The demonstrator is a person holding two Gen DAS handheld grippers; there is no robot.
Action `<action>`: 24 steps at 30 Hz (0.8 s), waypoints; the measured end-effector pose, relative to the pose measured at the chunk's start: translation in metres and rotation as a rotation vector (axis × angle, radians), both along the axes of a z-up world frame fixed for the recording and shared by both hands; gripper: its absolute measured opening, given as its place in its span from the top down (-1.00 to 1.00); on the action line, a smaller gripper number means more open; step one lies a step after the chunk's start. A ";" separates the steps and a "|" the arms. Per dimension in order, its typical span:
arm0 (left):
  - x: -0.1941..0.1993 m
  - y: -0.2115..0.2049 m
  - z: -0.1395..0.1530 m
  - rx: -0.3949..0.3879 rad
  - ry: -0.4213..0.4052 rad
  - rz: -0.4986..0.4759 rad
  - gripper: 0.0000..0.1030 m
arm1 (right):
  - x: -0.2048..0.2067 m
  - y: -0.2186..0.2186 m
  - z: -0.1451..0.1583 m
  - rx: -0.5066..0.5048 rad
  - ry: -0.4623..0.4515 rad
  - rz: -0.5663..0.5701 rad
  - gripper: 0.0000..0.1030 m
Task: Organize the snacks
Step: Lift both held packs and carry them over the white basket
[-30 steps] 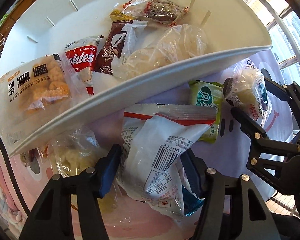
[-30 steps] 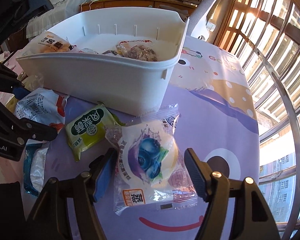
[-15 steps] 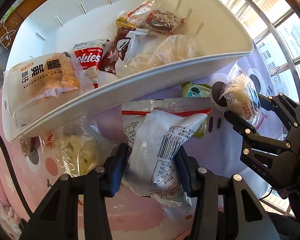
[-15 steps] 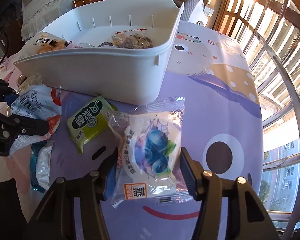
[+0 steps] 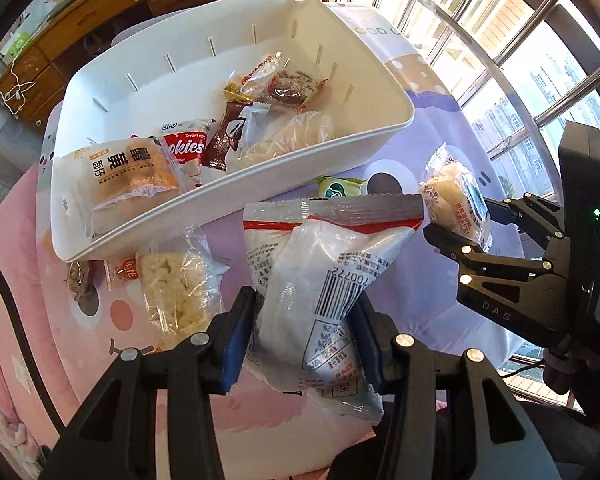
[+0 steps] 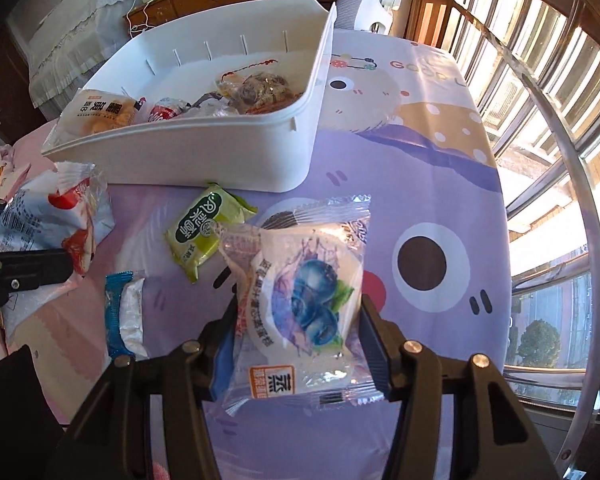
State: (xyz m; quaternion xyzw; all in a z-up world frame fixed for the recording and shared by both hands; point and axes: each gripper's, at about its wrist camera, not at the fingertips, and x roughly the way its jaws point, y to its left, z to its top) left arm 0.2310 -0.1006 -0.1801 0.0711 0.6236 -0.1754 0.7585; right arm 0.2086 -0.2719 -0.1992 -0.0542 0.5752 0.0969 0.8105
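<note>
A white snack packet with a red stripe and barcode (image 5: 320, 280) is clamped between the blue pads of the left gripper (image 5: 302, 336) and held clear of the cartoon-printed tablecloth (image 6: 440, 184), just in front of the white bin (image 5: 236, 184). A clear-wrapped blueberry bun (image 6: 304, 300) is pinched in the right gripper (image 6: 300, 340), off the cloth. Left lying on the cloth are a green packet (image 6: 204, 232), a blue-edged packet (image 6: 126, 316) and a clear bag of pale pastry (image 5: 176, 284); cookies and other snacks are seen inside the bin.
</note>
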 end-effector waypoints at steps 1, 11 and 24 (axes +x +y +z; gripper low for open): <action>-0.002 -0.003 0.009 -0.008 0.008 -0.009 0.10 | 0.001 -0.002 0.005 0.000 -0.006 -0.008 -0.06; 0.007 -0.003 0.068 -0.013 -0.025 -0.101 0.10 | 0.029 -0.014 0.060 -0.018 -0.107 -0.066 -0.06; 0.066 0.027 0.110 0.009 -0.069 -0.143 0.10 | 0.073 0.010 0.109 -0.037 -0.206 -0.076 -0.06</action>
